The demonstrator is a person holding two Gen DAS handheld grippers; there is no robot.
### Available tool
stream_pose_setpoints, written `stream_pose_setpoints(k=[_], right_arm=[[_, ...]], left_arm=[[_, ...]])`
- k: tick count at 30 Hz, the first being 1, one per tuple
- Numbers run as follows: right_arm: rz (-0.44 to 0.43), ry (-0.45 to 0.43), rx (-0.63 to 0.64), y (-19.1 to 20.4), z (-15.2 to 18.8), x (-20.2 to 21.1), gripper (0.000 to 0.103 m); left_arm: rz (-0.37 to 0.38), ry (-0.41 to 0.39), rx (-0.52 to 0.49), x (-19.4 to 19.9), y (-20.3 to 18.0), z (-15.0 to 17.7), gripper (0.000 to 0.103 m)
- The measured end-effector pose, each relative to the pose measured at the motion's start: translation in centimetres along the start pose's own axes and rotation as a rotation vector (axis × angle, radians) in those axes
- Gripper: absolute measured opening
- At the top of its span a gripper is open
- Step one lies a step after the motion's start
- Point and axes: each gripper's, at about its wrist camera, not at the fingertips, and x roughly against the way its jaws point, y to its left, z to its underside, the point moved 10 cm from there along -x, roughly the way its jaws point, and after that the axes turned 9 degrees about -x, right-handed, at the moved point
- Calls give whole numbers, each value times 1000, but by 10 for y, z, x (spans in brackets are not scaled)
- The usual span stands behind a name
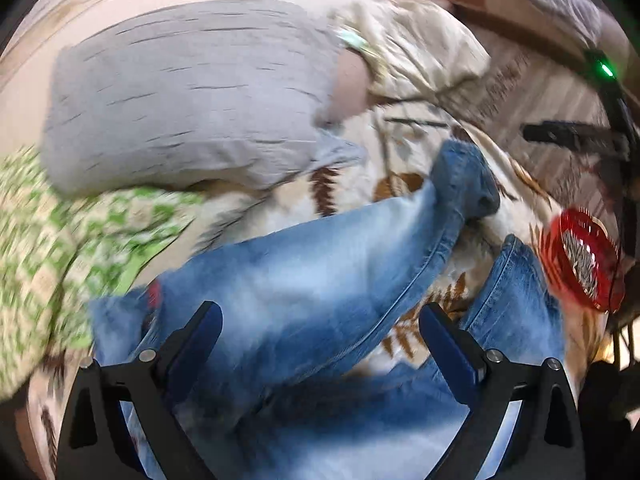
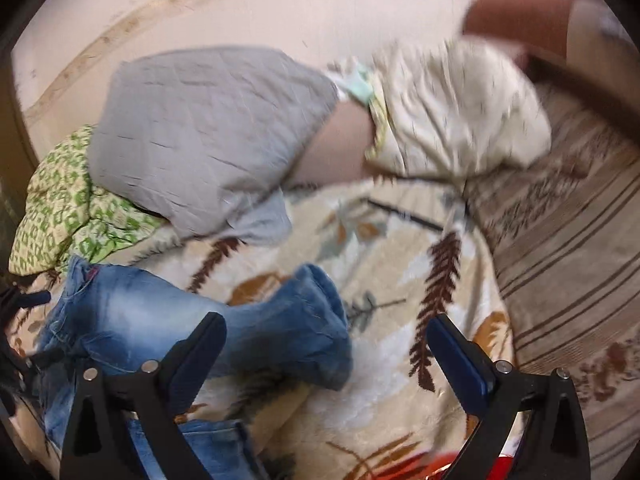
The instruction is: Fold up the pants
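The jeans [image 1: 320, 280] are seen lying lengthwise below the wide-spread, empty fingers [image 1: 208, 320] of the left gripper [image 1: 320, 336], nearer than the equally wide right gripper [image 2: 326, 344].

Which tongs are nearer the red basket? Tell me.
Left. The basket sits up and right of the open left tongs; below the open right tongs, only a red sliver shows.
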Motion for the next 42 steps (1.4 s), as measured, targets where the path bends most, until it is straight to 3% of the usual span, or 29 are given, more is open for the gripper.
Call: stream_pose_setpoints(k=[7, 11, 17, 24, 30, 32, 38, 39, 41, 42], right_arm=[[7, -121, 143, 70, 17, 42, 102], [-43, -103, 181, 112, 38, 42, 102], [-134, -90, 264, 185, 62, 37, 102], [-244, -47, 344, 273, 84, 19, 102], [-278, -30, 412, 316, 99, 12, 102], [-275, -30, 432, 323, 101, 10, 102], [-264, 17, 450, 349, 99, -18, 102], [-264, 20, 450, 355, 97, -21, 102], [-266, 35, 458, 376, 91, -33, 102], [-267, 42, 462, 387, 90, -38, 102]], left_arm=[[-95, -37, 221, 48, 37, 78, 99], [-186, -27, 280, 72, 48, 125, 99], [-212, 16, 408, 99, 68, 211, 99], [-230, 87, 581, 99, 96, 296, 99], [-141, 74, 764, 62, 99, 329, 99], [-194, 27, 759, 58, 102, 321, 99], [-206, -47, 804, 43, 112, 301, 99], [-213, -56, 814, 43, 114, 302, 96], [-270, -59, 805, 47, 119, 307, 63], [-314, -46, 794, 50, 122, 313, 41]])
